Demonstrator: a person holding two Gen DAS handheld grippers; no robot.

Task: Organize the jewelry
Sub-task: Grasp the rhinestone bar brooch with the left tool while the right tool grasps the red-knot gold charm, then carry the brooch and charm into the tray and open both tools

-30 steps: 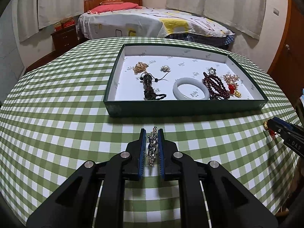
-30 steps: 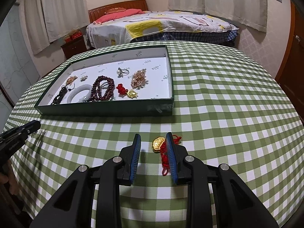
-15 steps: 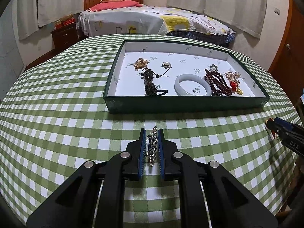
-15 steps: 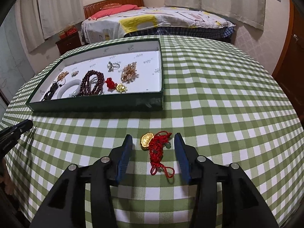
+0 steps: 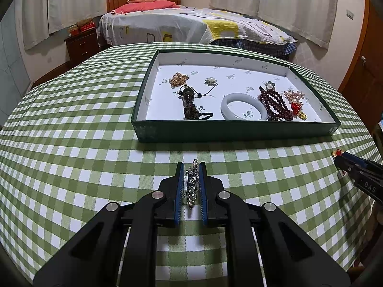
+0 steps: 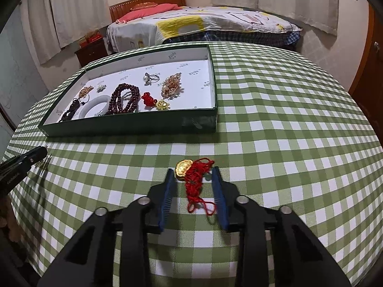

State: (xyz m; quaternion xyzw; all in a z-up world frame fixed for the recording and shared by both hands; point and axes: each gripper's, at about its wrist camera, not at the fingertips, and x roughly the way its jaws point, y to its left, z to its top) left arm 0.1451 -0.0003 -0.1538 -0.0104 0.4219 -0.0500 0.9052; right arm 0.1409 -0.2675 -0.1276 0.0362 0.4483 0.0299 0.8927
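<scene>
Even, fairly bright indoor light falls from above; soft shadows lie under the box (image 5: 234, 131) ahead and beneath each gripper. Both views are sharp centrally, bending strongly toward dark, vignetted corners. No glare.

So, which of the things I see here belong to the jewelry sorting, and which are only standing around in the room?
Part of the job:
- silver chain, pinched in the left gripper
- red cord charm, between the closing right gripper fingers
- green tray holding the white bangle and dark red beads

Just around:
- bed
- nightstand
- curtains
</scene>
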